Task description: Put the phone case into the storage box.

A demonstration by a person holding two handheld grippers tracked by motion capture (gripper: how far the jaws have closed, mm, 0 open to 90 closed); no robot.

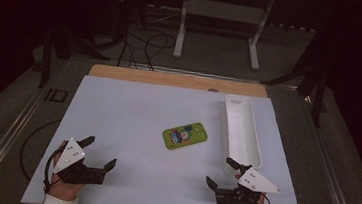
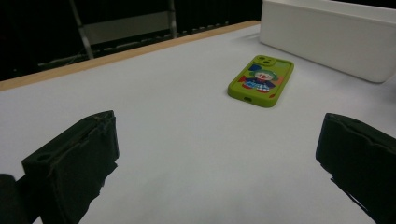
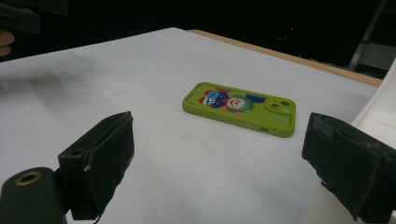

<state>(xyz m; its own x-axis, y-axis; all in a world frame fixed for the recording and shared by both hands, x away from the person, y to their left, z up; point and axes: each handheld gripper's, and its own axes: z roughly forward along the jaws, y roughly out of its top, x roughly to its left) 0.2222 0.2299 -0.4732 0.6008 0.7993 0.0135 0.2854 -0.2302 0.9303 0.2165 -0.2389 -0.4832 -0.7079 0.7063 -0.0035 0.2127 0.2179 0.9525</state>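
Note:
A green phone case (image 1: pixel 185 135) with a clown picture lies flat on the white table top (image 1: pixel 132 117), a little right of centre. The same phone case (image 2: pixel 261 80) sits ahead and to the right in the left gripper view, and the phone case (image 3: pixel 240 108) lies straight ahead in the right gripper view. My left gripper (image 1: pixel 101 151) rests near the front left edge, jaws wide apart with nothing between them. Near the front right edge, my right gripper (image 1: pixel 219 172) also stands open and empty. Both are well short of the case.
A long white bin (image 1: pixel 241 130) stands along the right side of the table, just right of the case; my right gripper sits by its near end. A wooden strip (image 1: pixel 176 79) runs along the far edge. Beyond it are cables and a white frame (image 1: pixel 222 20) on the floor.

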